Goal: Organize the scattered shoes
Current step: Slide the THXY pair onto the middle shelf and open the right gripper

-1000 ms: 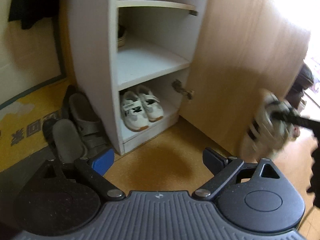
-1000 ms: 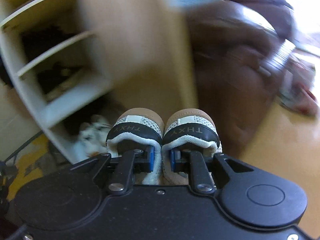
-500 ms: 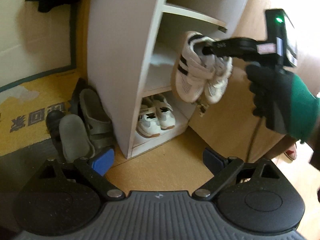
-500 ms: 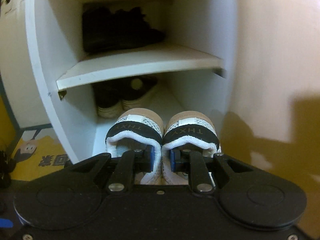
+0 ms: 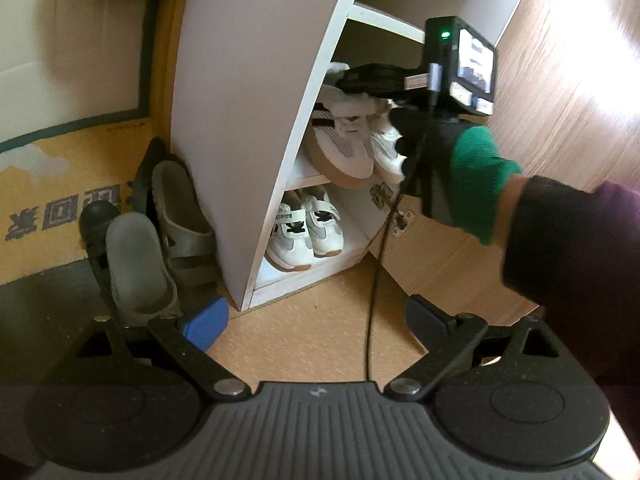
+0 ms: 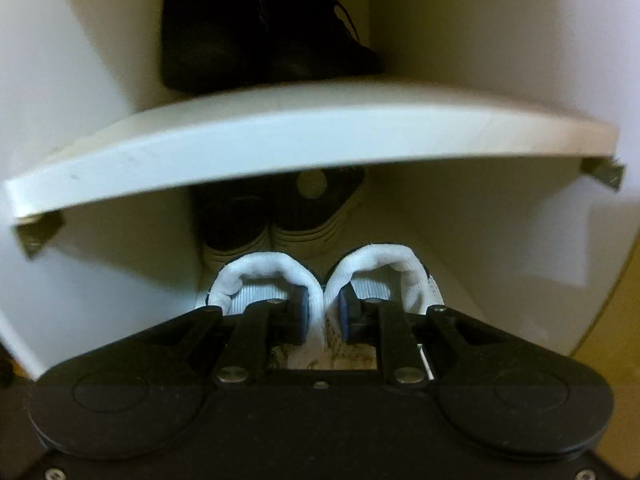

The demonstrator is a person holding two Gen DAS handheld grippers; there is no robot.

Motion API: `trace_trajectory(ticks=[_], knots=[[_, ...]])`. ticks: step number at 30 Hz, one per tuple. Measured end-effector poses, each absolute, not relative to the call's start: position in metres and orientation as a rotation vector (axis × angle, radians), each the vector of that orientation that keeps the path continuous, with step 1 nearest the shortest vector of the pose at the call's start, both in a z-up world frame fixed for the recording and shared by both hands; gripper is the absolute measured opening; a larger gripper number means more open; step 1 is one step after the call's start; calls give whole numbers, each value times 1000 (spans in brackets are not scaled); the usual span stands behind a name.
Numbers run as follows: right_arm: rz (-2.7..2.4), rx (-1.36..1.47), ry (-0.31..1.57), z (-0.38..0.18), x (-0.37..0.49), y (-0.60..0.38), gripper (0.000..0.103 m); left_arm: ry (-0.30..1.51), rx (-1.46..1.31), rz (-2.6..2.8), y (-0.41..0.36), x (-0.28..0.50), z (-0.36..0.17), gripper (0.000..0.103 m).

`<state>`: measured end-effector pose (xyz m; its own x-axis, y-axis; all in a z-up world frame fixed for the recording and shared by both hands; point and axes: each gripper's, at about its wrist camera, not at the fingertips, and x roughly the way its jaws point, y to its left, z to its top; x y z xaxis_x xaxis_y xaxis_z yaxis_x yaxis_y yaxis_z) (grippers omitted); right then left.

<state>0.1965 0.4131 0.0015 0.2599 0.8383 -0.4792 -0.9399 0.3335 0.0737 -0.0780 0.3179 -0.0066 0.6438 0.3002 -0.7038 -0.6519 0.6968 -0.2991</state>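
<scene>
My right gripper (image 6: 323, 312) is shut on a pair of white sneakers (image 6: 320, 280), pinching their inner collars together. In the left wrist view the white sneakers (image 5: 352, 148) hang toes down at the mouth of the second shelf (image 5: 308, 174) of a white shoe cabinet (image 5: 248, 92), held by a hand in a green-cuffed glove (image 5: 448, 168). Another white pair (image 5: 304, 232) stands on the bottom shelf. My left gripper (image 5: 312, 320) is open and holds nothing, low over the floor in front of the cabinet.
Grey sandals (image 5: 160, 232) and dark shoes lie on the floor left of the cabinet. Dark shoes (image 6: 280, 208) sit at the back of the shelf ahead, and black shoes (image 6: 256, 32) on the shelf (image 6: 304, 136) above. The wooden cabinet door (image 5: 560, 80) stands open at the right.
My right gripper has carried the white sneakers from the room's right side to the cabinet and in under the upper shelf. The left gripper shifted slightly and rolled.
</scene>
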Motion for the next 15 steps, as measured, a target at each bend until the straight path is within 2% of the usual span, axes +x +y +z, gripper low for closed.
trace_trajectory(ticks=[3, 4, 7, 8, 12, 14, 15], knots=[[1205, -251, 504, -6, 200, 423, 21, 668, -577, 577, 319, -76, -6, 96], [1205, -256, 514, -7, 201, 425, 27, 669, -578, 579, 319, -76, -6, 96], [1195, -267, 531, -8, 204, 427, 46, 671, -577, 581, 318, -75, -6, 96], [1187, -266, 534, -7, 205, 426, 58, 671, -575, 581, 318, -75, -6, 96], [1197, -205, 557, 0, 211, 407, 61, 667, -568, 583, 316, -76, -4, 96], [1203, -189, 551, 4, 213, 392, 73, 660, -565, 587, 315, -77, -2, 96], [1197, -193, 541, 6, 207, 384, 75, 658, -562, 588, 315, -78, -2, 96]])
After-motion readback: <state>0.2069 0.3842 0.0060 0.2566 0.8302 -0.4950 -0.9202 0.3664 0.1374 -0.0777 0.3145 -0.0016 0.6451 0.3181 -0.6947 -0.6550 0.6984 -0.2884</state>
